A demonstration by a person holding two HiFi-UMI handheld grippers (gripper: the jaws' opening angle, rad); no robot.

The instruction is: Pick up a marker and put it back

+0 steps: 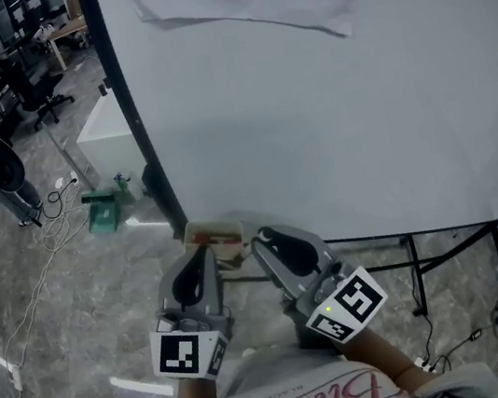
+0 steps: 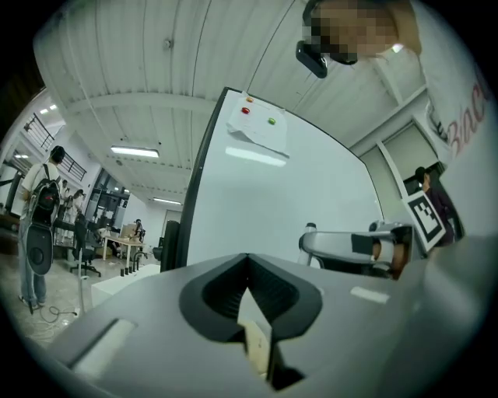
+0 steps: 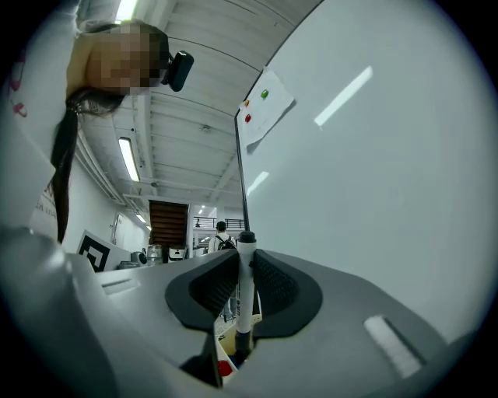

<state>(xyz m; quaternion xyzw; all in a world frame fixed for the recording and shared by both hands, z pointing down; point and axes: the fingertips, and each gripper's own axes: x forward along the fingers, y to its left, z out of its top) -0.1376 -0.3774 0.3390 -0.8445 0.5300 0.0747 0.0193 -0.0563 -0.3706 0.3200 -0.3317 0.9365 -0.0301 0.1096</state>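
Marker (image 3: pixel 246 299), white-barrelled with a dark cap on top, stood upright in the right gripper (image 3: pixel 247 264), whose two dark pads were clenched on its barrel from either side. The lower end of the marker reached down past the pads, above a cream-coloured box (image 3: pixel 226 336) with something red in it; what the red item was could not be made out. In the head view that box (image 1: pixel 214 236) sat at the foot of the whiteboard (image 1: pixel 340 121), just ahead of both grippers' tips.

The left gripper (image 2: pixel 249 260) was just beside the right one, at about the same height, its jaws brought together at the tips with nothing between them. Both grippers pointed toward the whiteboard, and each carried its cube with square markers nearest the person.

A sheet of paper (image 2: pixel 258 128) hung near the top of the whiteboard, pinned with a red and a green magnet. Beyond the board's dark left edge lay a grey marbled floor (image 1: pixel 76 298), an office chair (image 1: pixel 34 83) and trailing cables. A person with a backpack (image 2: pixel 39 225) stood far off at the left gripper view's left.
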